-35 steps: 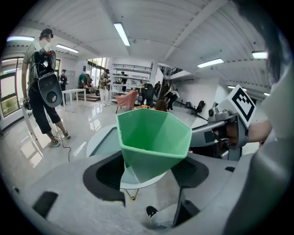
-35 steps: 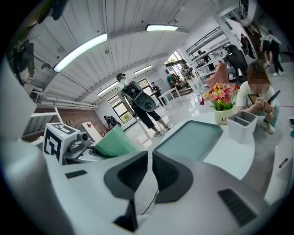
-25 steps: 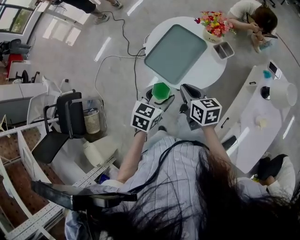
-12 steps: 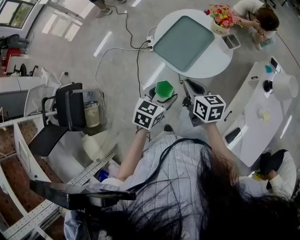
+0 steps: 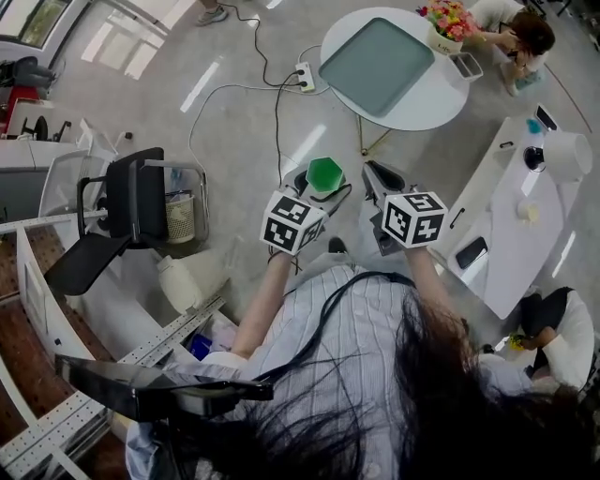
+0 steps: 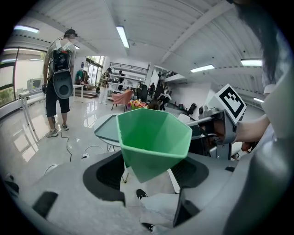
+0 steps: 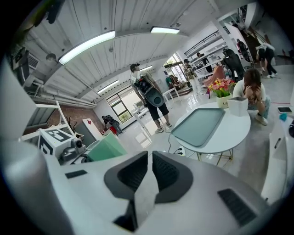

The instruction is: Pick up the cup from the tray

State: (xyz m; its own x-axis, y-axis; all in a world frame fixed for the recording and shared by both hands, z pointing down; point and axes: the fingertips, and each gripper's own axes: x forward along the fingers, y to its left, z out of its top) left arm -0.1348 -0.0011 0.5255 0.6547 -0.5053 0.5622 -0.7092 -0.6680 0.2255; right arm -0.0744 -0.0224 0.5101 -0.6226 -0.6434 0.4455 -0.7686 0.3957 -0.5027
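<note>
Over the floor before the person, left gripper (image 6: 151, 172) clamped on green cup (image 6: 154, 137), cup mouth-up between its jaws, right gripper (image 7: 150, 174) just beside it, jaws closed together and empty, tray (image 5: 375, 54) on round table (image 5: 441, 94) well apart from the cup

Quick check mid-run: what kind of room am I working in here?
Most likely an open-plan office or lab space: a round table carrying a tray and flowers, an office chair, a long white desk, and cables trailing across the floor.
</note>
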